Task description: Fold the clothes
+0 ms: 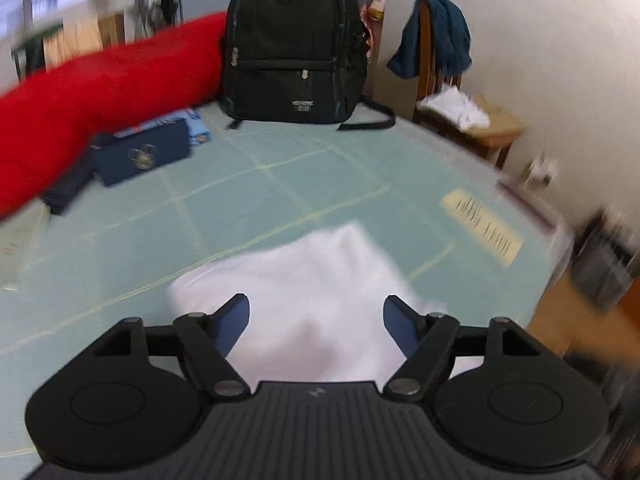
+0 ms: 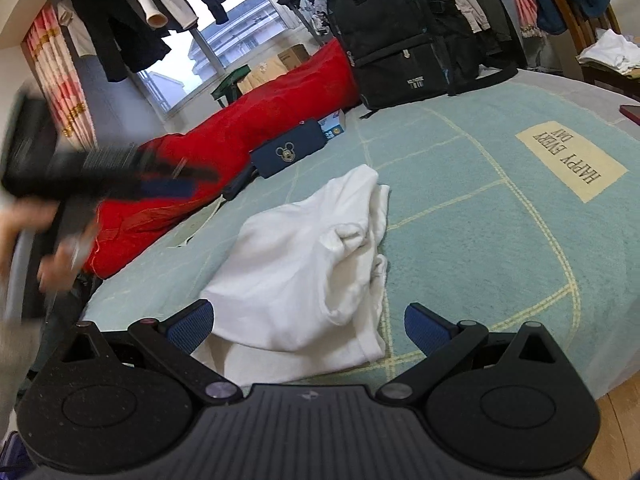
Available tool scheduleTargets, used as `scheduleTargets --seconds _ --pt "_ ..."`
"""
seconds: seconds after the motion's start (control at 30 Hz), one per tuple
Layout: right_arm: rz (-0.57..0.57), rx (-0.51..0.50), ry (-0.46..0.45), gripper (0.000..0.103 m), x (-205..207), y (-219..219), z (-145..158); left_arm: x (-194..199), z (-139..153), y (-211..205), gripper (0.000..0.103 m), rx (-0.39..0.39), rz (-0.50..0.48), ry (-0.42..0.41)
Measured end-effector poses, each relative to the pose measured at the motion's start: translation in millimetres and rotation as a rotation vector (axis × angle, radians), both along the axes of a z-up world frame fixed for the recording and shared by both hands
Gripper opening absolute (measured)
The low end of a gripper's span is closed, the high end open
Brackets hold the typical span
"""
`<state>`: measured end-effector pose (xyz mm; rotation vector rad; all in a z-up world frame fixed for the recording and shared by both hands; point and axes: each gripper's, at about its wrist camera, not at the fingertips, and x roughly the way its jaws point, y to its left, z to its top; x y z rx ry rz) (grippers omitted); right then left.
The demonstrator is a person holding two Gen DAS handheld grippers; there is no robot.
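While a partly folded white garment (image 2: 308,264) lies bunched on a pale green bed cover (image 2: 500,240), both grippers wait near its close edge. At far left of the right wrist view, the left gripper (image 2: 160,184) is held up in a blurred hand (image 2: 48,248), well above the bed and off to the garment's left side; its own camera shows its jaws standing wide with nothing between them, pointing steeply down at the cloth. Moving right, the garment runs lengthwise away from the viewer, its near hem closest and its crumpled folds along the right edge. Further right, the right gripper (image 2: 306,326) hovers low just before that near hem, jaws wide and empty, straddling the cloth's width. By my judgement the right gripper is nearer for the next fold.
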<state>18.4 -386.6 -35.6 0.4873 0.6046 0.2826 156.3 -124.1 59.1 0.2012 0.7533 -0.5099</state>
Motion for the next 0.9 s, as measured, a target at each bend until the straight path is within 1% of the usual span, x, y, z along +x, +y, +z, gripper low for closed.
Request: scheduleTargets --seconds 0.13,0.2,0.3,0.37,0.47,0.6,0.63,0.7,0.77,0.9 --pt "-0.03 -0.013 0.016 0.103 -2.6 -2.6 -0.7 -47.5 -22.4 33.1 0.077 0.025 -0.027 -0.054" --pt "-0.043 -0.018 0.023 0.103 -4.1 -3.0 -0.1 -70.1 -33.9 41.5 0.08 0.041 -0.067 -0.085" --pt "-0.054 -0.035 0.033 0.103 -5.1 -1.0 0.6 -91.7 -56.9 33.9 0.081 0.099 -0.151 -0.104" --pt "-0.059 -0.05 0.04 0.103 -4.2 3.1 1.5 -94.9 -71.8 24.2 0.081 0.14 -0.16 -0.112" --pt "-0.055 -0.068 0.042 0.103 -3.0 11.4 4.4 -91.9 -92.4 5.0 0.081 0.22 -0.12 -0.216" --pt "-0.044 -0.103 0.046 0.103 -1.8 23.3 8.2 -86.8 -112.8 -12.9 0.082 0.375 -0.054 -0.396" --pt "-0.042 -0.11 0.049 0.103 -1.4 25.6 8.7 -86.2 -116.8 -15.0 0.082 0.405 -0.041 -0.429" --pt "-0.04 -0.122 0.055 0.103 -0.6 29.2 8.4 -86.9 -121.4 -11.0 0.082 0.425 -0.025 -0.455" --pt "-0.041 -0.129 0.063 0.103 0.8 32.1 7.3 -88.3 -126.3 0.6 0.082 0.427 0.004 -0.459" --pt "-0.03 -0.139 0.087 0.103 8.7 38.8 1.6 -84.4 -139.9 32.6 0.086 0.358 0.062 -0.407"
